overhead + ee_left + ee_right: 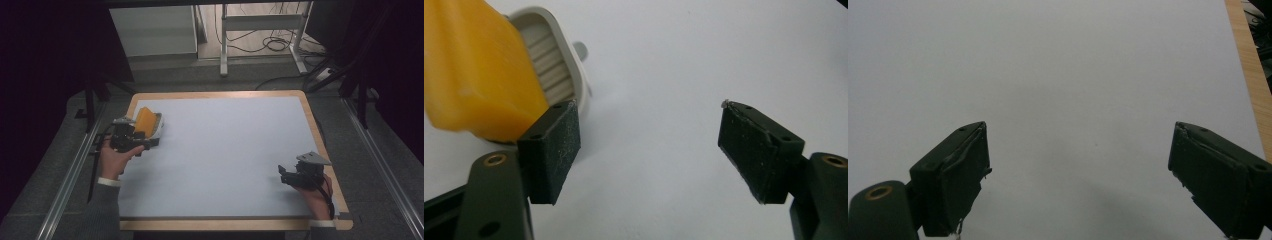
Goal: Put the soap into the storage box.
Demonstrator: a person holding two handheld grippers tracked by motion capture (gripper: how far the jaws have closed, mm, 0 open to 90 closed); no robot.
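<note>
Two tongs are in your hands over the white counter (pixel 225 150), which has a wooden rim along its edges. Your left tongs (pixel 145 134) sit near the far left corner, right beside a small white tray-like holder (pixel 156 125) with a yellow block (pixel 145 120) leaning tilted in it. In the left gripper view the yellow block (pixel 474 75) rises out of the white ribbed holder (pixel 559 65) just behind the left-hand pad (pixel 551 150), which stands in front of the holder's near corner; whether the pad touches it you cannot tell from here. The other pad stands well apart to the right, with only bare counter (pixel 659 100) between the two, so these tongs are released and grasp nothing. Your left hand (pixel 114 159) wraps the handle from below, the grey sleeve running off the bottom of the high view. Your right tongs (pixel 281 171) rest low near the right edge of the counter, close to the near corner, pointing toward the left across the surface, with a grey three-cornered plate on top. In the right gripper view both pads spread wide over plain white counter (pixel 1073 75), with the wooden rim (pixel 1248 65) running down the right side; these tongs are also released and empty. The yellow block and its holder lie well apart from your right tongs.
</note>
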